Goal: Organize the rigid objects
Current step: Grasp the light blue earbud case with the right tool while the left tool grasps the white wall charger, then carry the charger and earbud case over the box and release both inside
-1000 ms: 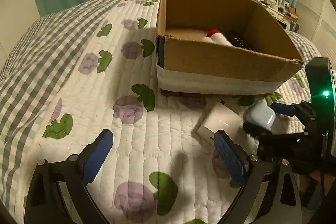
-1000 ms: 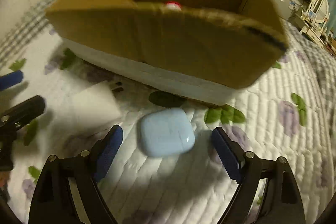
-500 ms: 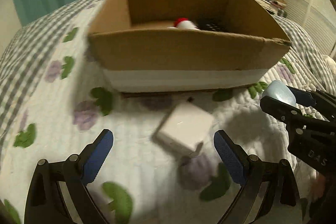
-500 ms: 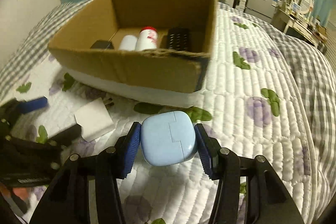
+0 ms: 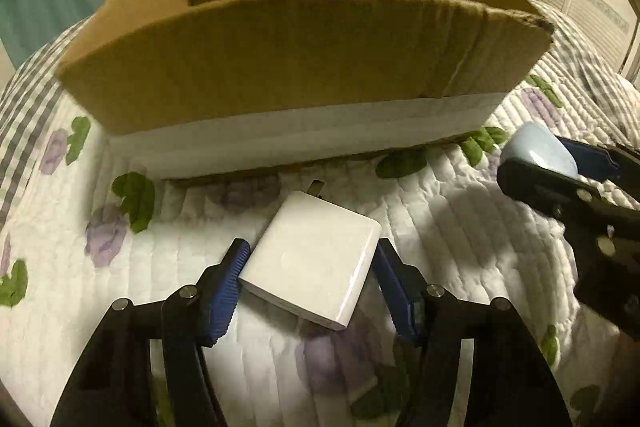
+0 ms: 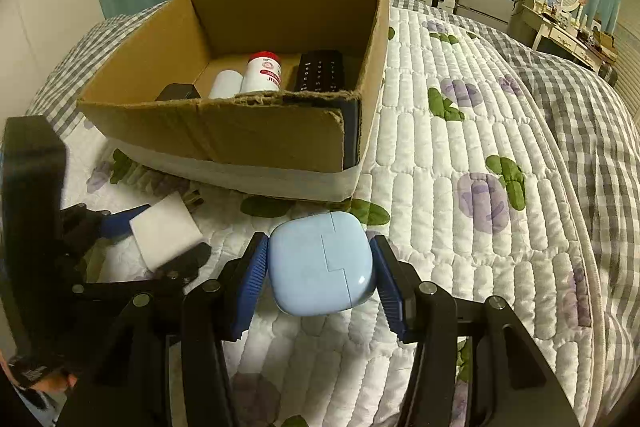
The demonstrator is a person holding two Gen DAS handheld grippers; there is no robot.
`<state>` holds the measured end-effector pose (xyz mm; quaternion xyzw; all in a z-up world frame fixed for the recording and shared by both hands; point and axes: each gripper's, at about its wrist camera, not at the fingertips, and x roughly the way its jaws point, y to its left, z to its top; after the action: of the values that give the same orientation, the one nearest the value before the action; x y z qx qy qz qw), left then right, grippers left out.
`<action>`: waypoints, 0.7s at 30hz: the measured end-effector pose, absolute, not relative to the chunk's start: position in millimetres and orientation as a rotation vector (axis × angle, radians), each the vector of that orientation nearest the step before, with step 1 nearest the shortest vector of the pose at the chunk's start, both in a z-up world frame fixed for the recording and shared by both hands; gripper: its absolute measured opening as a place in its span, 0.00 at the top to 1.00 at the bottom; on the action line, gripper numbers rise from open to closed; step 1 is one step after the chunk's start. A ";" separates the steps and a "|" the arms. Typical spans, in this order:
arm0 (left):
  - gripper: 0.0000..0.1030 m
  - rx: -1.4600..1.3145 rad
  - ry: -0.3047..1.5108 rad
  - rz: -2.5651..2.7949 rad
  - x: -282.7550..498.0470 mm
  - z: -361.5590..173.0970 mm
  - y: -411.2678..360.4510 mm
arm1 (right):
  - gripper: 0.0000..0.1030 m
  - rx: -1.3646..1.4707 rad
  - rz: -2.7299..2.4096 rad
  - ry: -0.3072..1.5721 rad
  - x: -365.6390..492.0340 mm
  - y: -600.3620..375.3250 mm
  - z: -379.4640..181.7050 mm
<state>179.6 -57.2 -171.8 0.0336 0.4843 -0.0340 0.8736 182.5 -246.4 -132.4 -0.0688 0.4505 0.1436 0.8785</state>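
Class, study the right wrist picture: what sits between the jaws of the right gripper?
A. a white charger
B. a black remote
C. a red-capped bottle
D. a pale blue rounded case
D: the pale blue rounded case sits clamped in the right gripper, its jaws pressed on both sides, in front of the cardboard box.

A box [image 6: 256,135] sat on the bed [image 6: 480,155]. In the box, a remote [image 6: 320,71] lay to the right, two bottles [image 6: 262,73] in the middle and a small block [image 6: 176,93] to the left. In front of the box, a charger [image 5: 312,259] lay on the bed between the left tongs [image 5: 310,291]. To its right, the right tongs [image 6: 320,279] held a case [image 6: 322,263].
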 end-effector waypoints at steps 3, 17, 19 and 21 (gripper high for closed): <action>0.41 0.068 0.994 -0.067 165.2 -160.1 -53.2 | 0.50 -0.145 0.303 0.903 174.7 -245.6 -125.9; 0.50 0.001 0.806 -0.081 117.0 -52.8 -31.6 | 0.50 -0.209 0.315 0.709 117.6 -234.2 -50.1; 0.51 -0.006 0.787 -0.096 122.4 -40.8 -31.1 | 0.50 -0.207 0.317 0.683 118.3 -233.6 -35.4; 0.51 0.015 0.757 -0.089 133.4 -27.2 -28.2 | 0.50 -0.213 0.316 0.650 124.2 -231.0 -19.3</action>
<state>133.4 -28.2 -27.2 0.0072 0.3696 -0.0437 0.9281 124.2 -231.0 -19.2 -0.1039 0.3174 0.1545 0.9298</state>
